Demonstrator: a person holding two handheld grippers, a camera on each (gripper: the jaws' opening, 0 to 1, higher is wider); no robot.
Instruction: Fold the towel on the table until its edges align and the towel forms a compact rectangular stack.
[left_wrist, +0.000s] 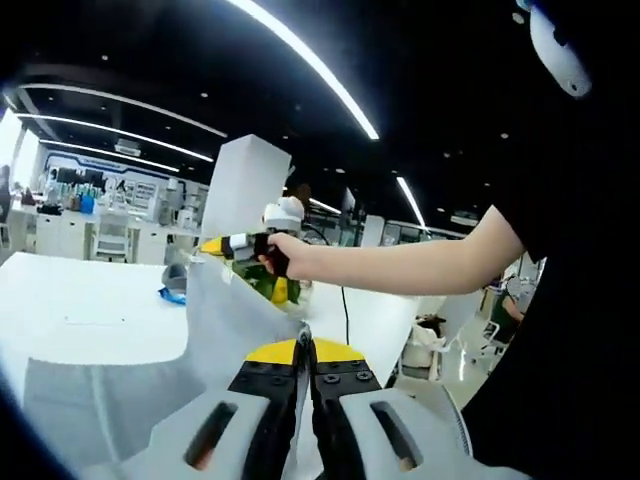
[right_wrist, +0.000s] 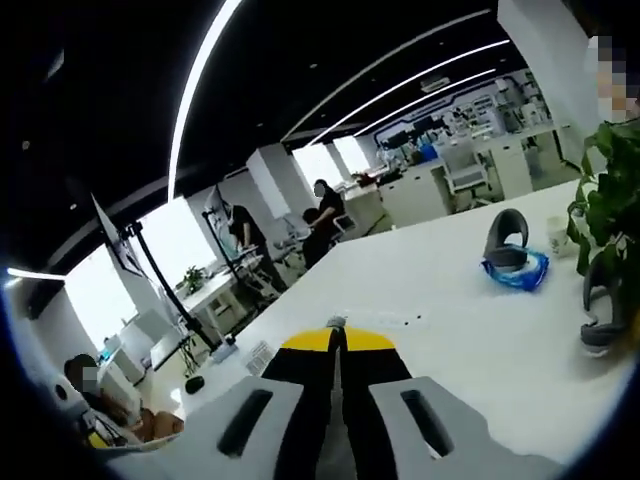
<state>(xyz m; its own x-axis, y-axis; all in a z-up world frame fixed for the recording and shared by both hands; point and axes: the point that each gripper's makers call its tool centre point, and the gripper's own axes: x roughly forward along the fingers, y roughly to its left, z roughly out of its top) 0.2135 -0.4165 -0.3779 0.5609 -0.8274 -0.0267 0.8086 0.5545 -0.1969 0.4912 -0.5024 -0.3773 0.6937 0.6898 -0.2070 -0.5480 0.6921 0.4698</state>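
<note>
A broad white table (right_wrist: 470, 300) spreads across the right gripper view. At two o'clock sits a grey curved holder in a coil of blue cable (right_wrist: 513, 258), a small white cup (right_wrist: 557, 236) just beside it. At three o'clock, a leafy green plant (right_wrist: 610, 180) with another grey holder (right_wrist: 600, 300) beneath it.
</note>
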